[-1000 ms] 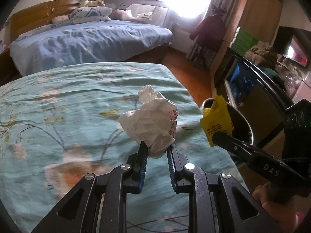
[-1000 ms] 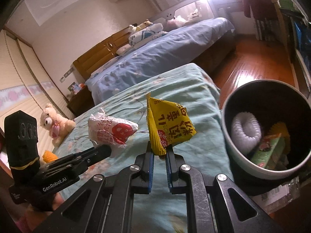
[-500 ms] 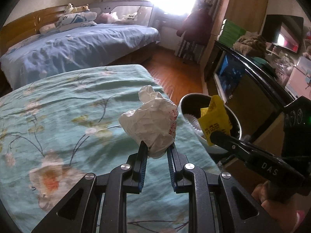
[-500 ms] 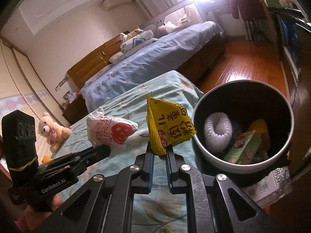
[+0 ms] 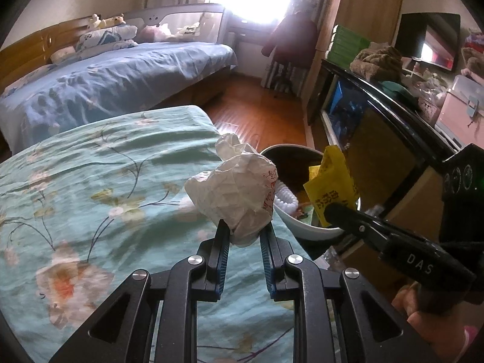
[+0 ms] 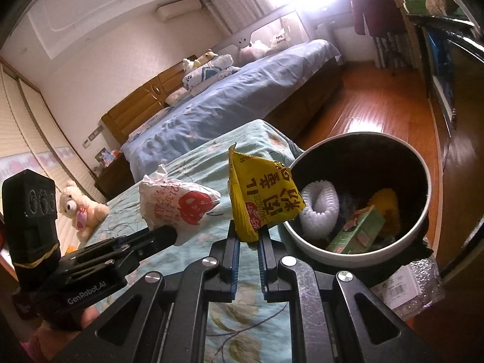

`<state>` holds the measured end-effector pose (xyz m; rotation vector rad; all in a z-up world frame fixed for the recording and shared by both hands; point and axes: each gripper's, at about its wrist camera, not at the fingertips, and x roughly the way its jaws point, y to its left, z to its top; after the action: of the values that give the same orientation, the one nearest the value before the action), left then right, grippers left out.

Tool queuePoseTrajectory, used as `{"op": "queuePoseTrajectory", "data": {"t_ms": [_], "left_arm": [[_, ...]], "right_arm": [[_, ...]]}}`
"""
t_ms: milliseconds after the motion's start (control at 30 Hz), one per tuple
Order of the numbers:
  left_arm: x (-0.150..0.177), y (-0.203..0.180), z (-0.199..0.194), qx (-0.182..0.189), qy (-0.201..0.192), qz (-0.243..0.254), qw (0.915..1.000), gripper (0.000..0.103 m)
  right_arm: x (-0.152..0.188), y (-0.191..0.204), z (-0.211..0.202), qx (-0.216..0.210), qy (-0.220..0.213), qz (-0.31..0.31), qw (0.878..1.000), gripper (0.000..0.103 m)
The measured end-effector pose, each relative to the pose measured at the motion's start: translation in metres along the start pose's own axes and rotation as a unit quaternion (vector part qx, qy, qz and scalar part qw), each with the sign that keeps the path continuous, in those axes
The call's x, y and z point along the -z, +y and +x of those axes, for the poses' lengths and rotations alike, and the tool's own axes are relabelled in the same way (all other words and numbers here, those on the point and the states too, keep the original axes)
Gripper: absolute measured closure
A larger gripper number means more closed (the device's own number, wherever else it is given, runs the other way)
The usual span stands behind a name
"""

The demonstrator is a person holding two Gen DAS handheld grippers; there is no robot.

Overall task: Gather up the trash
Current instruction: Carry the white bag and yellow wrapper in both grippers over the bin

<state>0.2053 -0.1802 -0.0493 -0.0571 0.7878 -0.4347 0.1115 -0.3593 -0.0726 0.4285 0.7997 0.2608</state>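
Grippers both angle downward over the edge of the teal floral bed (image 5: 90,181). The left gripper (image 5: 243,231) is clamped narrowly on a crumpled white wrapper (image 5: 236,193), held up above the bedspread. Beside it, the right gripper (image 6: 248,236) pinches a yellow snack packet (image 6: 263,196) at its lower corner, just beside the rim of the round trash bin (image 6: 423,217) on the floor.

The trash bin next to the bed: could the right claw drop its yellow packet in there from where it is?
Probably yes. The right claw grips the yellow packet right beside the trash bin, whose open mouth nothing covers; it likely needs only a short move over the rim.
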Motion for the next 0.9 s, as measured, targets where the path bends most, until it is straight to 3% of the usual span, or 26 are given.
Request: {"op": "queuePoseTrajectory", "data": {"t_ms": [900], "left_arm": [[-0.014,-0.022,0.017,0.019,0.0,0.029,0.9994,0.084]], "right_arm": [[-0.009,-0.024,-0.014,0.023,-0.018,0.017,0.999,0.092]]}}
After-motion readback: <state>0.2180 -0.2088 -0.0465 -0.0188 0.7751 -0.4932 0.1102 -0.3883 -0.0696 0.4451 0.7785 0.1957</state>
